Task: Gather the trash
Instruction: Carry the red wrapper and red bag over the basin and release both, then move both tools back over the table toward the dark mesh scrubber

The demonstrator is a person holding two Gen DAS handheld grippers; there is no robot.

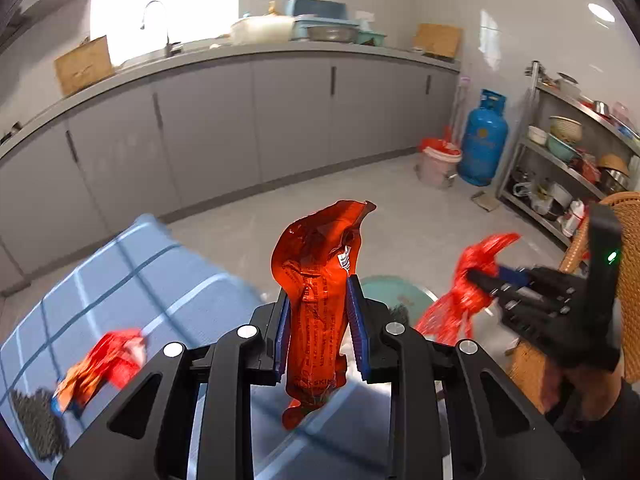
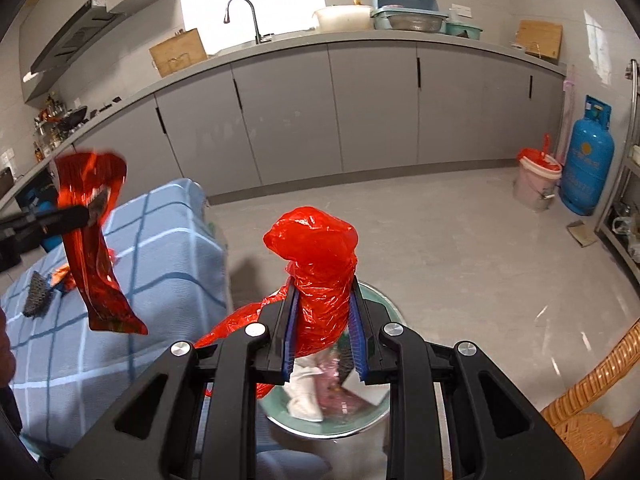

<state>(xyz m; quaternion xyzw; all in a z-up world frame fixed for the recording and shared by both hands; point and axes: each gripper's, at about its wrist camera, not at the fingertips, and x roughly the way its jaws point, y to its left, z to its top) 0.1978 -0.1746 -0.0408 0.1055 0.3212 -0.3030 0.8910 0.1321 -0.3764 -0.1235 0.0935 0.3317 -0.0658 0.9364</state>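
Observation:
My left gripper (image 1: 318, 304) is shut on a long red foil wrapper (image 1: 318, 280), held upright above the blue checked tablecloth (image 1: 132, 276). The wrapper also shows in the right wrist view (image 2: 96, 248), hanging from the left gripper. My right gripper (image 2: 325, 308) is shut on a crumpled red plastic bag (image 2: 320, 264), held above a green trash bin (image 2: 332, 420) with paper and wrappers inside. The bag also shows in the left wrist view (image 1: 468, 284). A red and orange wrapper (image 1: 104, 364) and a dark scouring pad (image 1: 34, 424) lie on the cloth.
Grey cabinets (image 2: 360, 108) with a sink run along the back. A pink bucket (image 2: 536, 180) with a red bag and a blue gas cylinder (image 2: 588, 164) stand at the far right. A wicker chair (image 2: 592, 400) is at the lower right, and a metal shelf (image 1: 568, 168) stands beyond.

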